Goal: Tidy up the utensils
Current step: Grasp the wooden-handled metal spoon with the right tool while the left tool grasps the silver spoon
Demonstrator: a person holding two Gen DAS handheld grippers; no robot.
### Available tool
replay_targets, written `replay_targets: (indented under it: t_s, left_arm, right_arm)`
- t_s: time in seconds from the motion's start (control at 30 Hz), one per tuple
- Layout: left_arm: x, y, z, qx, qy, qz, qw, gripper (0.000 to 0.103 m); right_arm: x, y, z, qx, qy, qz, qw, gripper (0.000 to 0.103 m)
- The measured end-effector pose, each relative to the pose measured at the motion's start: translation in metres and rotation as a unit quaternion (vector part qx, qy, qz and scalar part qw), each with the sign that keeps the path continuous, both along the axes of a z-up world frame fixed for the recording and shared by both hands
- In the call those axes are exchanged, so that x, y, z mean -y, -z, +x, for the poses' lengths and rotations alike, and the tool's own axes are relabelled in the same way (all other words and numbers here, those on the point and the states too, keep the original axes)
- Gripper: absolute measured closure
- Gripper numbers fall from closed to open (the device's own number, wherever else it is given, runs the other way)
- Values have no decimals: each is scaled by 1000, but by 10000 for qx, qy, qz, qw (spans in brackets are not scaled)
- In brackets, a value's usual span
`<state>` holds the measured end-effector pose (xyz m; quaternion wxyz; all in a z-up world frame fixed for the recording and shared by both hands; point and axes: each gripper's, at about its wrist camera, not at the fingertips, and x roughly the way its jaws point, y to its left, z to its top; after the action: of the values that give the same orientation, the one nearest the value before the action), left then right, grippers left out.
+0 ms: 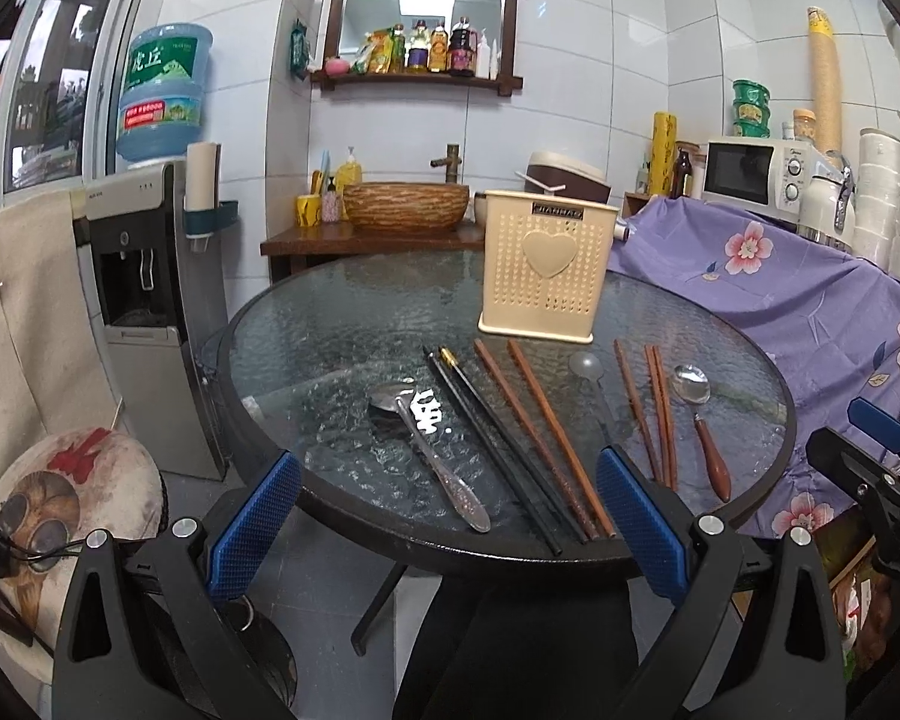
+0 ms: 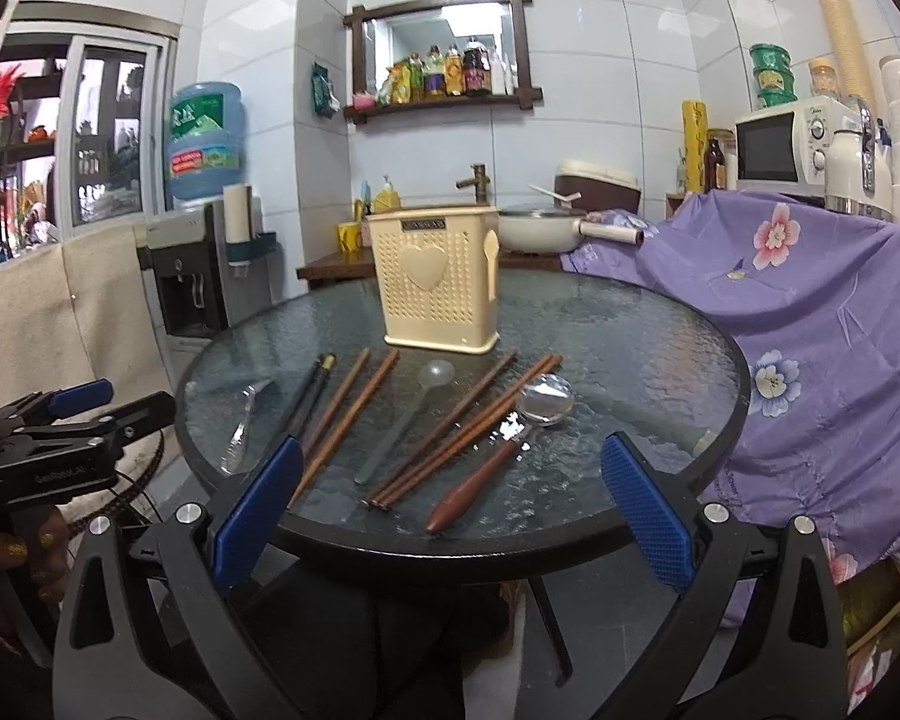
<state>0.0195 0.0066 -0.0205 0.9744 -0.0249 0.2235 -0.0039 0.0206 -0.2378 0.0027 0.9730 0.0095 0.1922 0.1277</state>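
Left gripper [image 1: 447, 531] and right gripper [image 2: 450, 516] level at the near rim of the glass table [image 1: 330, 312], jaws spread wide, empty. Chopsticks [image 1: 543, 435] and spoons [image 1: 699, 420] lie flat before the upright cream utensil holder [image 1: 546, 267].

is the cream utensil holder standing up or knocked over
Upright. The cream utensil holder stands on its base on the glass table, its heart panel facing both cameras and its open top upward. Whether anything is inside cannot be told.

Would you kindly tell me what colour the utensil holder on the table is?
The utensil holder is cream, perforated, with a raised heart on its front; the left wrist view shows it best.
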Motion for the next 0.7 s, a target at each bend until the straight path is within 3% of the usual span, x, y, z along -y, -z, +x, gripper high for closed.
replay_targets:
  t_s: [0.33,0.5,0.6,0.7]
  left_arm:
    - [-24,5,53,-745,-391,228,9962,6]
    - [-26,5,82,-982,-433,364,9936,8]
    - [-30,8,101,-1185,-416,253,9918,16]
    - [-36,13,114,-1406,-429,61,9891,20]
  right_arm:
    - [14,10,61,-848,385,-243,9954,6]
    - [21,16,105,-1260,523,-153,9905,24]
    - [25,22,132,-1645,569,92,9847,32]
    - [22,26,151,-1855,683,24,9803,36]
